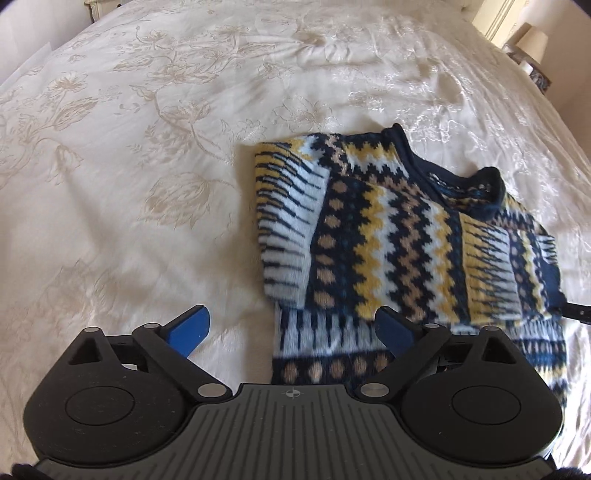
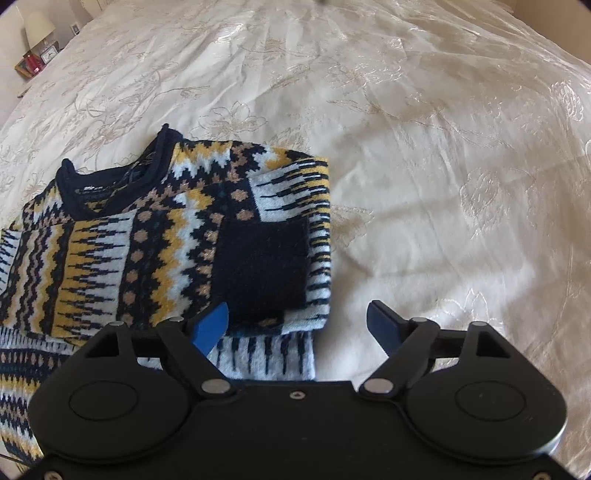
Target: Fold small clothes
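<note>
A small knitted sweater [image 1: 388, 236] in navy, yellow, white and tan zigzags lies on the bed, sleeves folded in over its body. It also shows in the right wrist view [image 2: 147, 240], with a navy cuff [image 2: 262, 269] of the folded sleeve lying on top. My left gripper [image 1: 291, 325] is open and empty, just above the sweater's left lower edge. My right gripper [image 2: 299, 321] is open and empty, over the sweater's right lower edge beside the cuff. A bit of the right gripper [image 1: 576, 312] shows at the sweater's far side.
The cream floral bedspread [image 1: 147, 147] spreads wide around the sweater, also in the right wrist view [image 2: 443, 184]. A bedside table with a lamp [image 1: 532, 40] stands off the bed's far right corner. The same lamp [image 2: 37, 27] shows at top left.
</note>
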A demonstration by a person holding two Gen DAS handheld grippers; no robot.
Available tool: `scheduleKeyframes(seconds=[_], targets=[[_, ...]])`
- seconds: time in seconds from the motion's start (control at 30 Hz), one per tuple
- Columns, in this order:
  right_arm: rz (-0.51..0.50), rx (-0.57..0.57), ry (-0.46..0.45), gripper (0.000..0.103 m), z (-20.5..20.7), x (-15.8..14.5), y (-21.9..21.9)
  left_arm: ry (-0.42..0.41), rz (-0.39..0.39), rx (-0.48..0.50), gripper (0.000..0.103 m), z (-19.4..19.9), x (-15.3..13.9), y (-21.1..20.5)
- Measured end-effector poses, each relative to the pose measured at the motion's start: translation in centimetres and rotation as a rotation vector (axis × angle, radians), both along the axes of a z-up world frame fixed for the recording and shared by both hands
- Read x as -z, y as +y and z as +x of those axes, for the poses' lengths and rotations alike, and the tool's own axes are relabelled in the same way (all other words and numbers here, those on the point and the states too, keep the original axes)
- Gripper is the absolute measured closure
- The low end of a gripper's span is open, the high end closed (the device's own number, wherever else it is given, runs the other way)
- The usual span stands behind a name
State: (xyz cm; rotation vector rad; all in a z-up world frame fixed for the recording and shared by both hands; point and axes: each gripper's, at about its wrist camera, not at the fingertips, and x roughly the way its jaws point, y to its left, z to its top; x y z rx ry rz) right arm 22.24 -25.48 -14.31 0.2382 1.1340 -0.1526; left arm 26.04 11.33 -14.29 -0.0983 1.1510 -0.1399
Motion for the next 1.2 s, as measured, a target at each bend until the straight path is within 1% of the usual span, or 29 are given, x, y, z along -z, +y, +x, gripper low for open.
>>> scheduleKeyframes(seconds=[0.07,0.13,0.2,0.27,0.3,0.43,0.63,0.73,0.83,0.97,1.07,1.2], targets=[[0.001,-0.012,-0.01,0.015,-0.7,-0.5,0.6,-0.002,-0.009,-0.006,0.0,-1.1,-0.2,0.1],[0.012,-0.025,-0.019,0.01,-1.3,-0.8,1.2,0.001,-0.014,-0.009,0.0,-2.0,-0.3,0.2],[0.017,-0.032,-0.029,0.01,-2.0,-1.2,1.8,0.005,-0.012,-0.007,0.0,-2.9,-0.1,0.3],[0.019,-0.042,-0.035,0.005,-2.8,-1.4,2.4,0.011,-0.006,-0.001,0.0,-3.9,0.1,0.3],[0.023,-0.045,-0.036,0.0,-3.2,-1.5,2.6,0.016,-0.005,0.002,0.0,-4.4,0.3,0.3],[0.066,-0.054,-0.013,0.001,-4.7,-0.9,3.7,0.053,0.01,0.034,0.0,-6.0,1.7,0.1],[0.049,-0.053,0.023,0.001,-7.3,0.1,5.9,0.101,0.05,0.1,0.0,-7.7,4.5,-0.5],[0.04,-0.044,0.05,0.001,-8.1,1.2,6.7,0.101,0.061,0.117,0.0,-7.6,5.4,-0.7],[0.021,-0.046,0.067,0.001,-8.5,2.3,7.2,0.126,0.062,0.105,0.0,-6.9,6.1,-0.8],[-0.004,-0.059,0.069,0.0,-8.2,3.7,7.7,0.147,0.088,0.093,0.0,-6.1,6.4,-1.3],[-0.008,-0.061,0.068,0.0,-7.8,4.5,7.7,0.131,0.108,0.059,0.0,-5.9,6.4,-1.8],[-0.03,-0.072,0.034,0.0,-7.9,4.8,7.9,0.068,0.137,0.015,0.0,-6.6,6.4,-2.3]])
